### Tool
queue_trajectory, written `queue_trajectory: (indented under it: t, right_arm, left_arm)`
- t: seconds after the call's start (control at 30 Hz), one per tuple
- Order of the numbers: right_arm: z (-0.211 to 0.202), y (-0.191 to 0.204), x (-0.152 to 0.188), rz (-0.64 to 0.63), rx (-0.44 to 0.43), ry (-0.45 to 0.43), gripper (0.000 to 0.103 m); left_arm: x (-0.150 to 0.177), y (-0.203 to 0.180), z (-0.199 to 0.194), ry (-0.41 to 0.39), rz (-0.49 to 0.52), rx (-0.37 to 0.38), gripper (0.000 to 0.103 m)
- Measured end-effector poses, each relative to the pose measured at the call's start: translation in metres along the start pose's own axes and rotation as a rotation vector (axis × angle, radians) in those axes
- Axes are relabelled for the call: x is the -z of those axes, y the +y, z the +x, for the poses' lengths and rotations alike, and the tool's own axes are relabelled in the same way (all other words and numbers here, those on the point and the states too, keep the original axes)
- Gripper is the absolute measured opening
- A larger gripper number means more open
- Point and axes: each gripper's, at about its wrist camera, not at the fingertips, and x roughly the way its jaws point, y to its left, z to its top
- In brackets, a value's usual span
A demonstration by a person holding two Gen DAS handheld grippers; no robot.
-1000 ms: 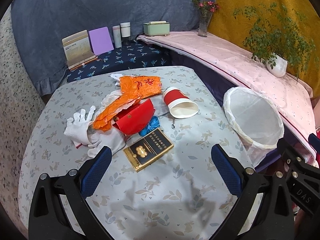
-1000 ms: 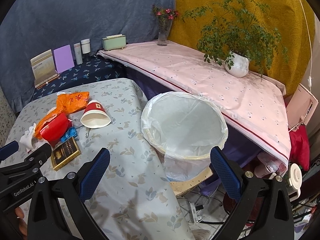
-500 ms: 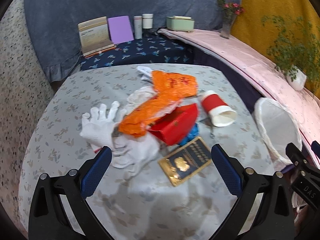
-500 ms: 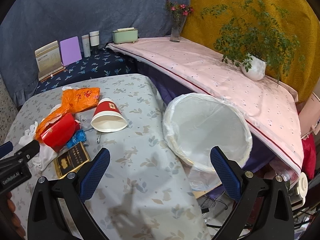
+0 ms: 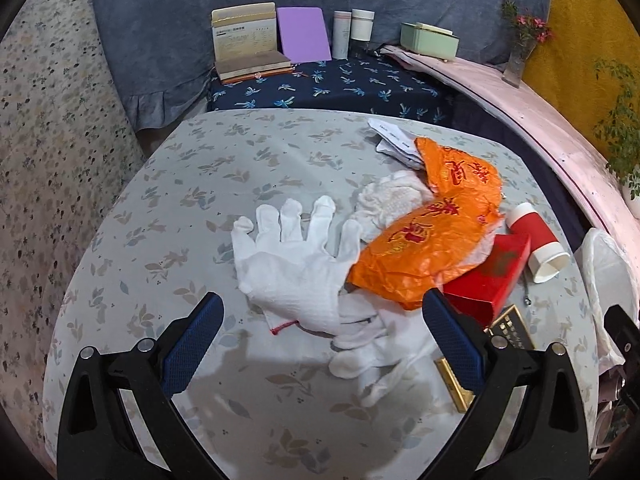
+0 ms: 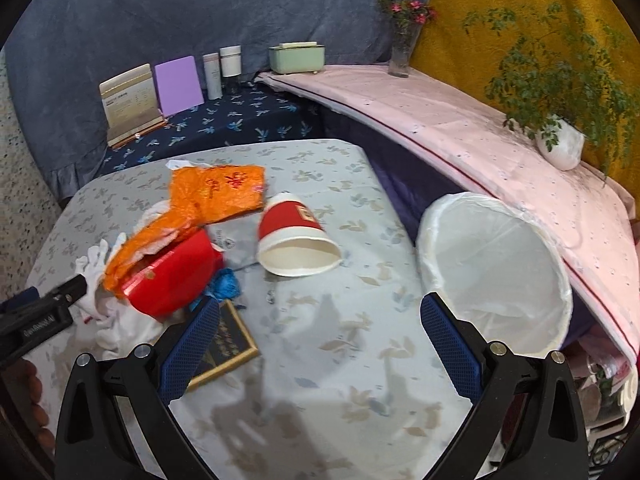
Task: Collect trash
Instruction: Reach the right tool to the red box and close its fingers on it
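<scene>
Left tongs (image 5: 320, 344): blue pads spread wide apart, holding nothing, poised low over the counter (image 5: 200, 184) with the wrist of the white glove (image 5: 296, 264) between them.
Right tongs (image 6: 320, 340): pads likewise wide apart and unloaded, above bare cloth between the litter and the bin.
Gold-framed box (image 6: 224, 340): flat on the counter, just beside the right tongs' left pad; half hidden in the left view.
Second glove (image 5: 376, 352): crumpled, touching the first glove and lying partly under it.
Red carton (image 6: 172, 276): on its side, with the orange wrappers (image 5: 424, 256) draped over it and overlapping the first glove.
Paper cup (image 6: 296, 240): tipped over, mouth toward the right camera, clear of the pile.
Lined bin (image 6: 496, 272): beyond the counter's right edge, tilted, mouth open, no trash visible inside.
Risk, snagging: gloves and wrappers overlap; a pinch on one glove likely drags its neighbours and scatters them.
Risk, rolling: the cup lies free and may roll if nudged.
Risk, drop: the bin sits off the counter; limp cloth released early would probably fall to the floor.
Left view only: glove fingers, red wrist thread, white slips (image 5: 394, 140) at the far end.
Right view only: bin interior, cup mouth, blue scrap (image 6: 224, 286) beside the carton.
</scene>
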Motion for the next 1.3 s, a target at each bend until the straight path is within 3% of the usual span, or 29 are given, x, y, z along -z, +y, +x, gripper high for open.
queue_trajectory:
  t: [0.33, 0.53, 0.73, 0.8, 0.97, 1.07, 1.3]
  right_arm:
    - [0.022, 0.055, -0.019, -0.043, -0.066, -0.004, 0.093]
    - [0.052, 0.075, -0.017, -0.043, -0.090, 0.061, 0.085]
    - [0.077, 0.080, -0.010, 0.002, -0.149, 0.141, 0.068]
    - [0.083, 0.084, -0.007, 0.001, -0.165, 0.163, 0.056]
    - [0.080, 0.087, -0.005, -0.002, -0.184, 0.152, 0.040]
    - [0.078, 0.084, -0.006, 0.015, -0.214, 0.153, 0.025]
    - [0.055, 0.074, -0.009, 0.027, -0.236, 0.115, 0.015]
  left_arm:
    - [-0.008, 0.033, 0.039, 0.044, -0.042, -0.026, 0.095]
    - [-0.005, 0.035, 0.058, 0.089, -0.029, 0.011, 0.082]
    - [-0.004, 0.030, 0.071, 0.130, -0.014, 0.078, 0.049]
    - [-0.003, 0.029, 0.073, 0.137, -0.012, 0.091, 0.035]
    - [-0.001, 0.027, 0.069, 0.132, -0.006, 0.119, 0.011]
    - [0.000, 0.026, 0.063, 0.119, -0.004, 0.124, 0.010]
    - [-0.004, 0.020, 0.037, 0.071, 0.004, 0.139, 0.009]
